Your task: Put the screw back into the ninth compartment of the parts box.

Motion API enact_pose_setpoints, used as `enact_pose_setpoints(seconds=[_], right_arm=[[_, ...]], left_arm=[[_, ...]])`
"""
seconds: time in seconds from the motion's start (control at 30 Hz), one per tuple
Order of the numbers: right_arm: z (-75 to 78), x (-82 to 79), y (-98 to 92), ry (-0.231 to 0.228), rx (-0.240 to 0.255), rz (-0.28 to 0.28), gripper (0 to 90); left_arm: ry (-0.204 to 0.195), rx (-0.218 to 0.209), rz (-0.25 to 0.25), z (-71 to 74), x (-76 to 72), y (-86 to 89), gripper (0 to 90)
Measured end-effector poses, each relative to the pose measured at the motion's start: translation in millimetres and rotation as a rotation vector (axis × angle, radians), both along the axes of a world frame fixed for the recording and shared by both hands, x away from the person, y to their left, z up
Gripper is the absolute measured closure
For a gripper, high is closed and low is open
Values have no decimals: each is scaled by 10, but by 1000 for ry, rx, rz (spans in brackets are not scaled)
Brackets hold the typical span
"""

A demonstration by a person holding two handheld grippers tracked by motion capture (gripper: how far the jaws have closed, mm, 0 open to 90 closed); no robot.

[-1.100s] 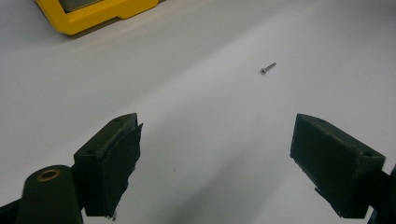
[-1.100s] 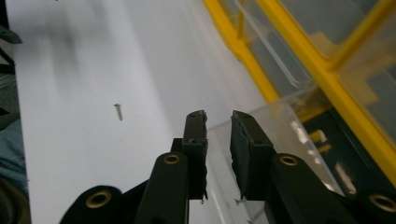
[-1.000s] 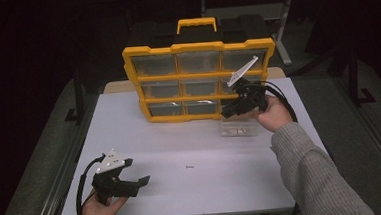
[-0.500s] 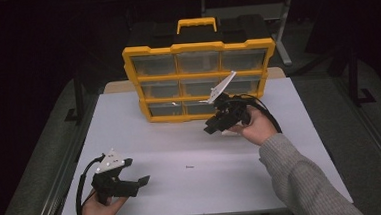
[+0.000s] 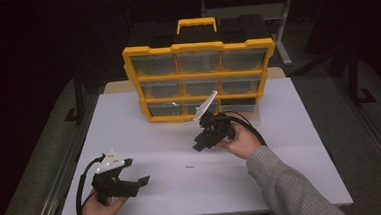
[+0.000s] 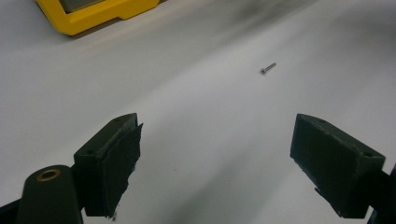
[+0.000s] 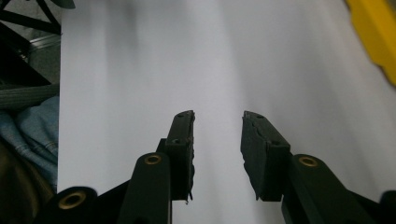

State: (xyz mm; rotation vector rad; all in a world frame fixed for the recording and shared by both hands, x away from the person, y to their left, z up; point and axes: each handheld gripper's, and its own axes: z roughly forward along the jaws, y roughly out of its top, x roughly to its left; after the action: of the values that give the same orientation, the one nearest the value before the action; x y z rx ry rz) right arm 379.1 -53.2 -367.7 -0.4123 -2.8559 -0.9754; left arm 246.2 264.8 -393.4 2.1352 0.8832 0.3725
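Note:
A small silver screw [image 5: 191, 165] [image 6: 267, 68] lies alone on the white table [image 5: 291, 146], between my two grippers. My left gripper [image 5: 138, 173] [image 6: 217, 123] rests near the front left edge, open wide, pointing toward the screw with nothing between its pads. My right gripper [image 5: 199, 143] [image 7: 217, 116] hovers low over the table's middle, just in front of the yellow drawer organizer [image 5: 200, 79], pointing toward the front left. Its jaws have just been opening; a narrow gap stands between them and nothing is in it.
The organizer has several clear drawers and a yellow handle [image 5: 197, 23]; its bottom right slot [image 5: 238, 103] looks dark. Its corner appears in the left gripper view [image 6: 88, 16] and the right gripper view [image 7: 373, 32]. Blue jeans [image 7: 28, 121] lie past the table edge.
My right gripper has moved from beside the organizer's right end leftward and down to the table's middle, and its jaws stand a little wider. The left gripper has stayed put.

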Motion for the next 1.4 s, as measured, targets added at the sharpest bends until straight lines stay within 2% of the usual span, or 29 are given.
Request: enact_pose_setpoints(seconds=[0.27,0.87,1.4], right_arm=[[-181,-54,151,22,-21,18,635],[-439,-131,368,34,-62,67,675],[-589,-152,466,44,-92,84,715]], left_arm=[[0,-2,3,4,-6,-2,157],[-9,-7,5,13,-12,6,157],[-10,-8,8,21,-20,19,157]])
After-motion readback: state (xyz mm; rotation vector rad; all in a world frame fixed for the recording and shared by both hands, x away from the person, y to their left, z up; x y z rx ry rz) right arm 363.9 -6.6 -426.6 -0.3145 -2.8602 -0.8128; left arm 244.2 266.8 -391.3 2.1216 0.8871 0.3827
